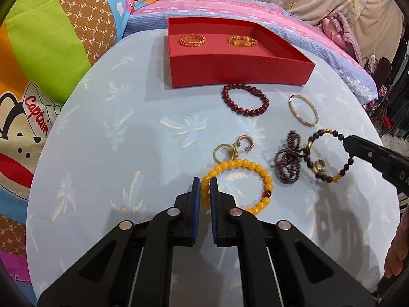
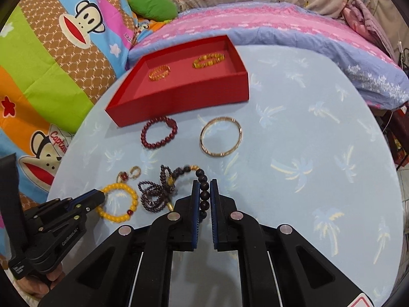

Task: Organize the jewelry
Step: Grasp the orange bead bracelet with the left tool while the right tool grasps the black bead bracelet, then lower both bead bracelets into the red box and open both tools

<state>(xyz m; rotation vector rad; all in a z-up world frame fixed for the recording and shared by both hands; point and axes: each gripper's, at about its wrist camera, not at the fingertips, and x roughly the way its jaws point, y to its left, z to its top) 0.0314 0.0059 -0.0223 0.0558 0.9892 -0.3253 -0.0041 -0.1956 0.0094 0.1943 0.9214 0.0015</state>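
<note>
Left gripper (image 1: 205,188): your pads pinch the yellow bead bracelet (image 1: 237,186) at its near-left rim.
Right gripper (image 2: 205,190): clamped on the dark bead bracelet (image 2: 204,192).
Red box (image 1: 240,73): lies far, straight ahead; your left is nearer.

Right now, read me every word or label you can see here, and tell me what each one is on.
"Captain": on the cartoon monkey's hat on the quilt.
"PF": repeated on the quilt's brown patches.
"GenRoboAI": on the left hand-held gripper.
"DA", cut off: on the right hand-held gripper.
White label on the left handle: too small to read.
</note>
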